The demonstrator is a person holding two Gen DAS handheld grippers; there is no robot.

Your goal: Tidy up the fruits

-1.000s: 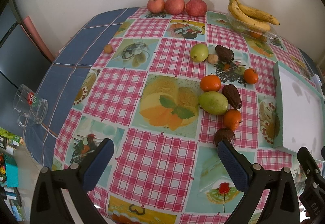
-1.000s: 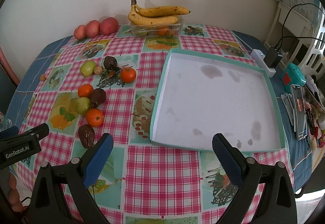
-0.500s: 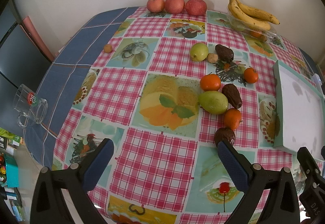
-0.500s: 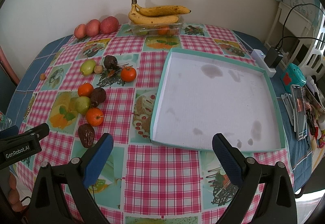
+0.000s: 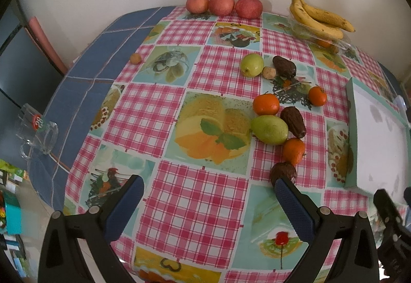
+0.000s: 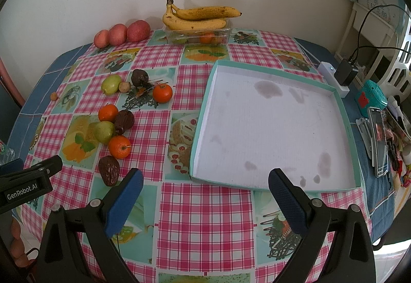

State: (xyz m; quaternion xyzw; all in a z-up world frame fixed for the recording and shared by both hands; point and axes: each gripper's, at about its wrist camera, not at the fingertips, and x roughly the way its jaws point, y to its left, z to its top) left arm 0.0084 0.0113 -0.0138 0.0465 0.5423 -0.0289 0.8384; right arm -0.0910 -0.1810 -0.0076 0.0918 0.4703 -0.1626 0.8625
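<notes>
Pink-checked oilcloth lies bare between my fingers: my left gripper [image 5: 208,195] and right gripper [image 6: 205,189] both hang spread wide, holding nothing. I judge no fruit is sorted yet, since the white tray [image 6: 205,113] holds nothing. The nearest piece, a dark wrinkled fruit [image 5: 282,172], sits just beside my left gripper's right-hand finger, an orange [image 5: 293,151] touching it behind. Next, I'd centre my left jaws around it and close gently.

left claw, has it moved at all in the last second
No. The left claw holds its place: the dark fruit sits at its right fingertip exactly as before.
</notes>
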